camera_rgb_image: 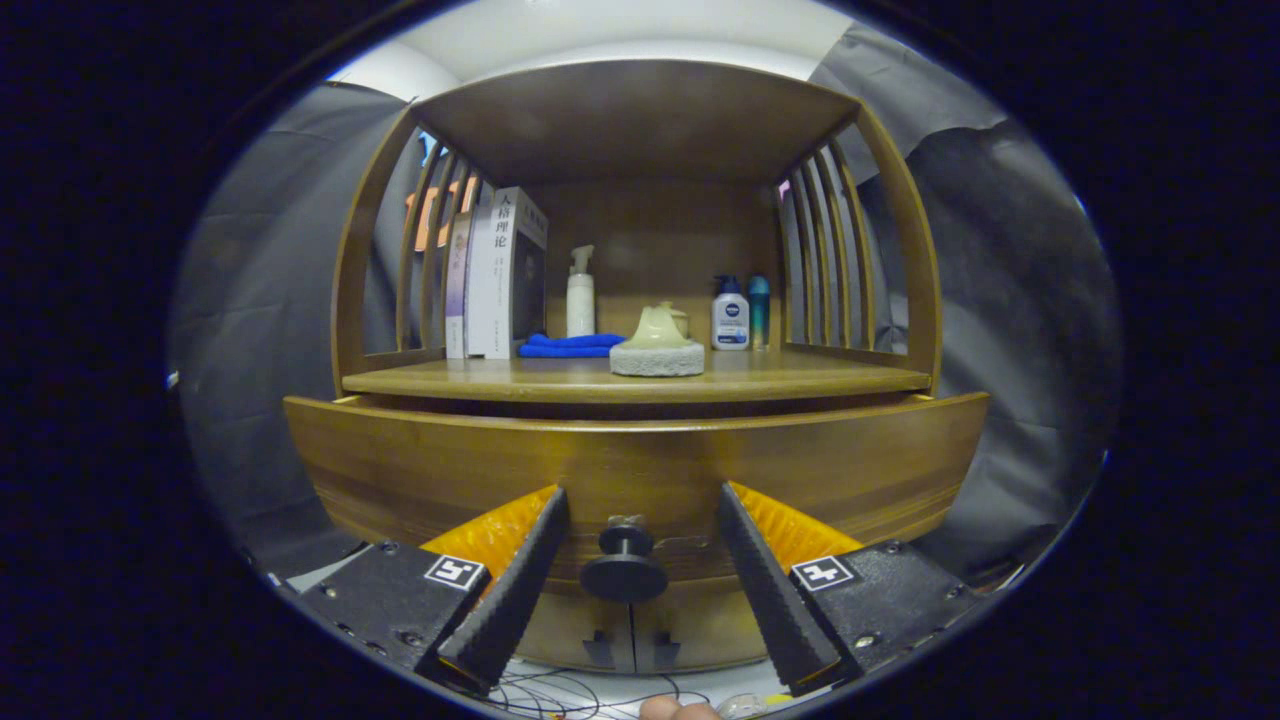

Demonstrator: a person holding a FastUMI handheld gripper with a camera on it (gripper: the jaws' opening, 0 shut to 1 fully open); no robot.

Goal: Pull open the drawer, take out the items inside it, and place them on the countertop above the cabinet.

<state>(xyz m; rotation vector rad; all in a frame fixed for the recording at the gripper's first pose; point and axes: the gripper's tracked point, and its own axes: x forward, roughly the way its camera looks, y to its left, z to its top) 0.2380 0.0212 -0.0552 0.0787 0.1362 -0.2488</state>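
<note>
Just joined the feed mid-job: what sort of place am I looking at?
Probably a staged home corner in a cloth-walled booth: a wooden cabinet whose countertop holds books, bottles and a blue cloth. The gripper has open fingers either side of the drawer knob.

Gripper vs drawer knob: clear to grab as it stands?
Probably yes. The gripper has its jaws open either side of the black knob on the drawer front, with nothing between them; the gaps look free.

Black gripper [632, 510], ridged fingers (orange-backed), square markers, seemingly screwed mounts.
</note>
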